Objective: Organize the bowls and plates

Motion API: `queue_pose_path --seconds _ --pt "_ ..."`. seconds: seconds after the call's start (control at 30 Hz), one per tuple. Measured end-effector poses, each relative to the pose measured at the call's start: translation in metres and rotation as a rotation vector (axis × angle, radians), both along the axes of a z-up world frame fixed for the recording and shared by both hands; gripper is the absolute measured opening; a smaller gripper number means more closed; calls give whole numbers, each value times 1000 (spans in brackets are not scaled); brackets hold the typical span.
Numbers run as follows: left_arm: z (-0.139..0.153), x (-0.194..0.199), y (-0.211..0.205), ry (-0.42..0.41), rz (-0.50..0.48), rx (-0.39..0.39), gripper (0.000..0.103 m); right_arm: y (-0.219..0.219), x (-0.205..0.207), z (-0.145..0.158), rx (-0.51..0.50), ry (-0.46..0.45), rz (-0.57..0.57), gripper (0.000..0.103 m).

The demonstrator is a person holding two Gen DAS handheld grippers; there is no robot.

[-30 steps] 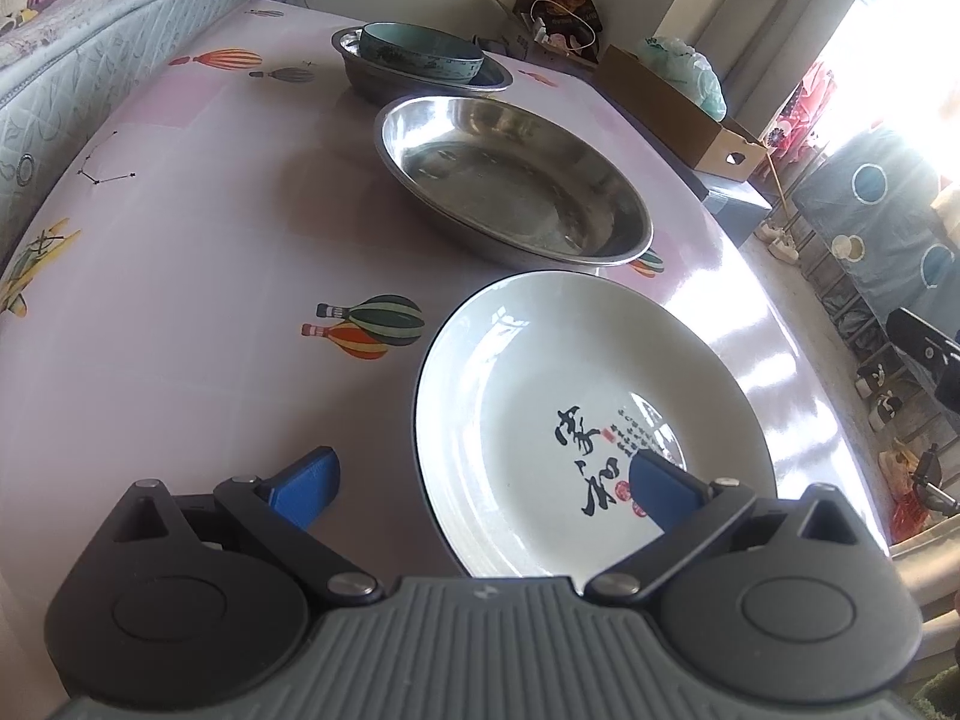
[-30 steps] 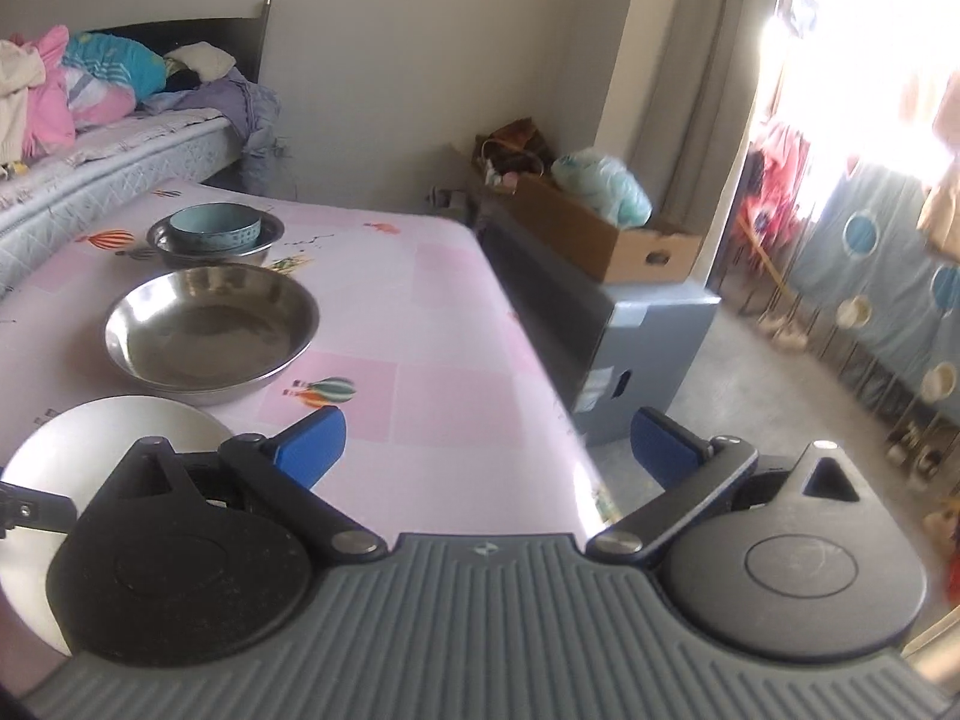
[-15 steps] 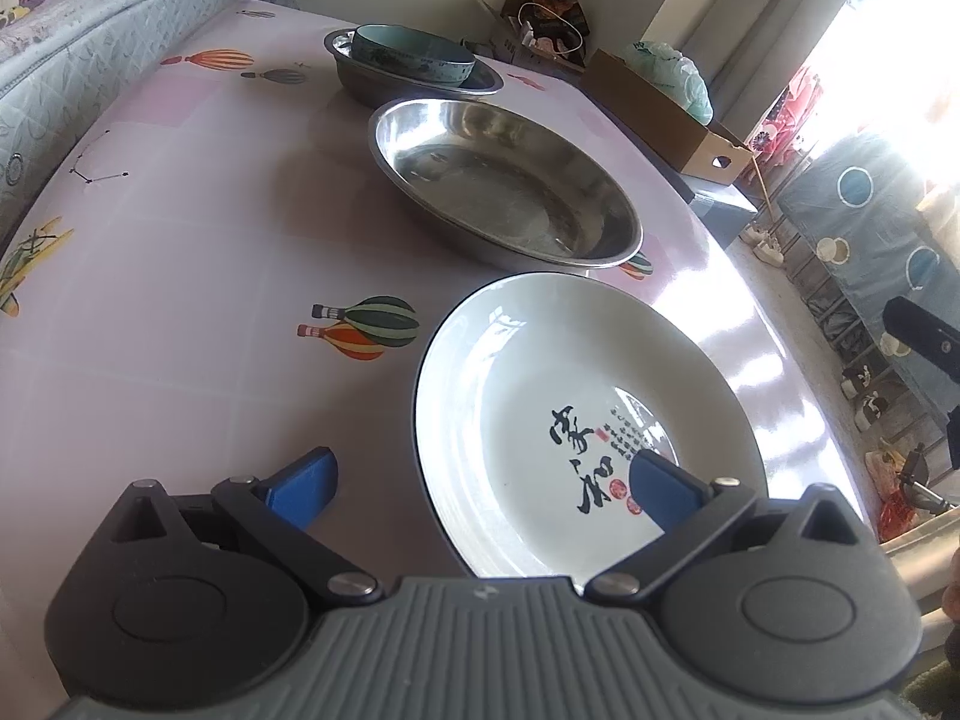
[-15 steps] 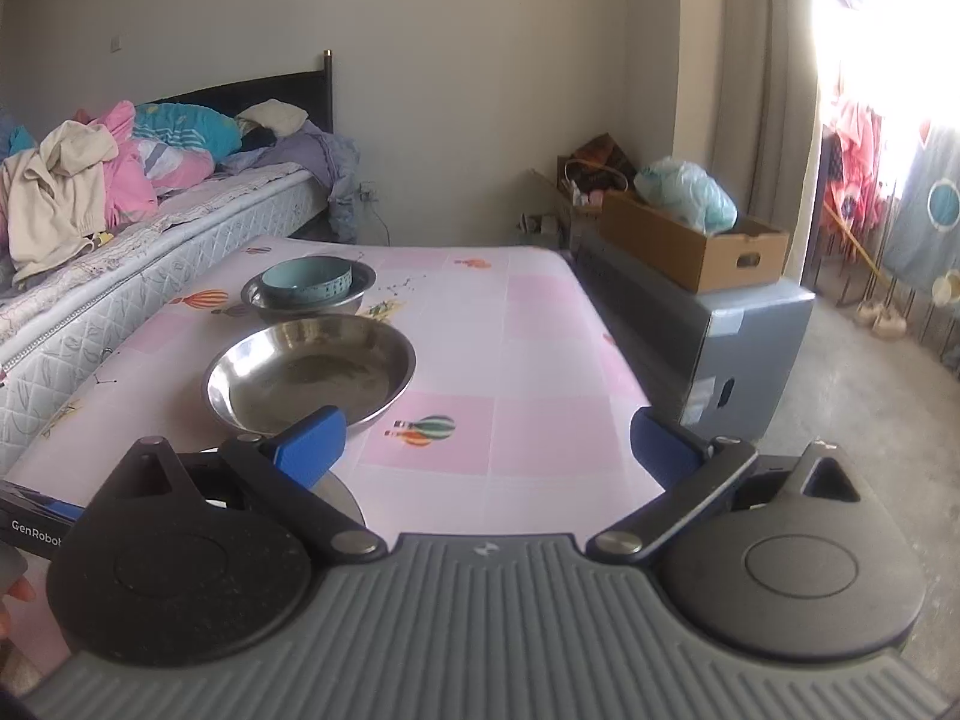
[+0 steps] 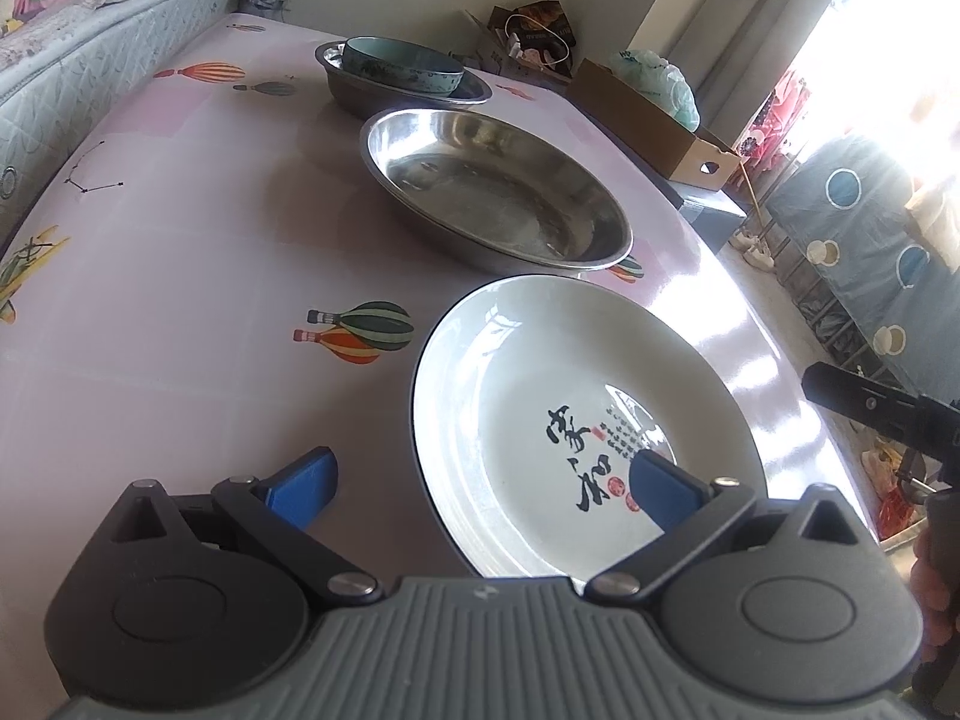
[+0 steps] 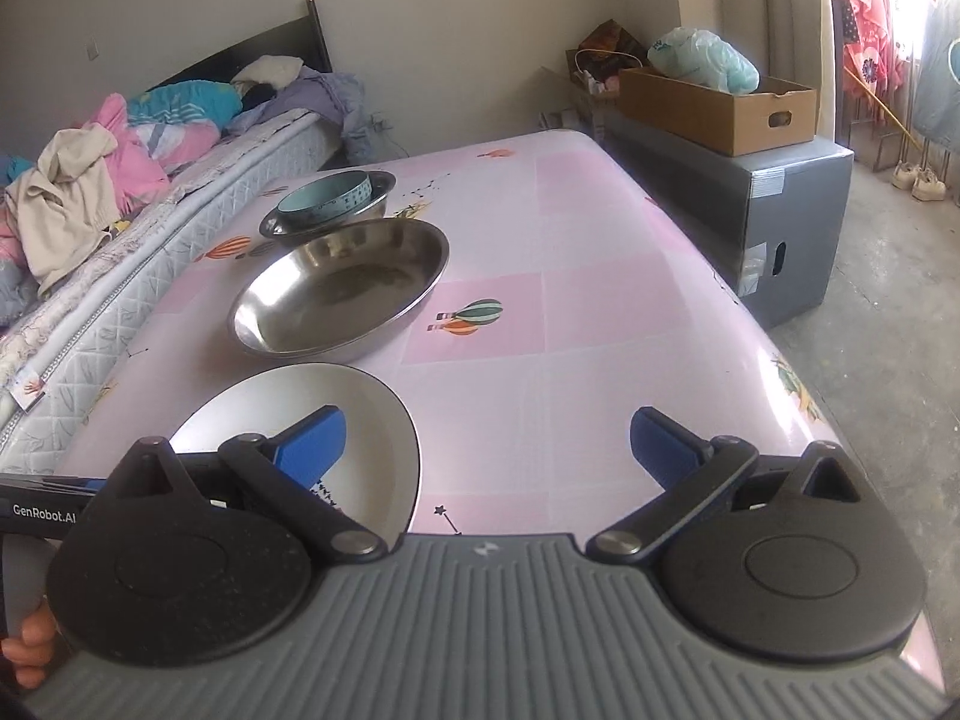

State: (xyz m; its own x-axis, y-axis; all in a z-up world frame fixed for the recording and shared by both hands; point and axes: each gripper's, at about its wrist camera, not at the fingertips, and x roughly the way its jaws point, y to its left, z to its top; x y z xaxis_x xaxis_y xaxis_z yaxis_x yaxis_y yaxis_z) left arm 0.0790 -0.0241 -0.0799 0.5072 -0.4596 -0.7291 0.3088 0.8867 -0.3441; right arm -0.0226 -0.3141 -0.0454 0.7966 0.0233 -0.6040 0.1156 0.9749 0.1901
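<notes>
A white plate (image 5: 558,396) with black calligraphy lies nearest me on the pink table (image 5: 180,276); the right wrist view shows the white plate (image 6: 354,420) at lower left. Behind it sits a wide steel dish (image 5: 498,204), seen in the right wrist view as the steel dish (image 6: 342,294). Farthest back, a teal bowl (image 5: 402,66) rests inside a smaller steel bowl (image 5: 360,93). My left gripper (image 5: 480,480) is open, its right finger over the plate's near side. My right gripper (image 6: 486,438) is open above the table, just right of the plate.
A bed (image 6: 120,180) piled with clothes runs along the table's left side. A cardboard box (image 6: 720,102) on a grey cabinet (image 6: 768,216) stands past the table's right edge. A person's fingers (image 6: 30,642) hold the left gripper's handle.
The right gripper has swung left and tilted down, bringing the white plate and table into fuller view. The left gripper has barely shifted. The dishes have stayed put.
</notes>
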Motion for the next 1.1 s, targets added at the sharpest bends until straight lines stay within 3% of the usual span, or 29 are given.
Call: queue_pose_path --seconds 0.3,0.5,0.77,0.83,1.1 --pt "-2 1 10 -3 -6 -60 103 0 0 -5 98 17 23 100" --pt "-1 -2 11 -4 21 -80 100 14 6 -15 120 48 83 84" --pt "0 -4 10 -25 2 -80 66 19 16 -28 171 85 103 53" --pt "-1 -4 9 -24 2 -72 60 19 19 -32 187 93 99 50" --pt "-4 -1 13 0 8 -96 45 19 24 -44 223 117 83 33"
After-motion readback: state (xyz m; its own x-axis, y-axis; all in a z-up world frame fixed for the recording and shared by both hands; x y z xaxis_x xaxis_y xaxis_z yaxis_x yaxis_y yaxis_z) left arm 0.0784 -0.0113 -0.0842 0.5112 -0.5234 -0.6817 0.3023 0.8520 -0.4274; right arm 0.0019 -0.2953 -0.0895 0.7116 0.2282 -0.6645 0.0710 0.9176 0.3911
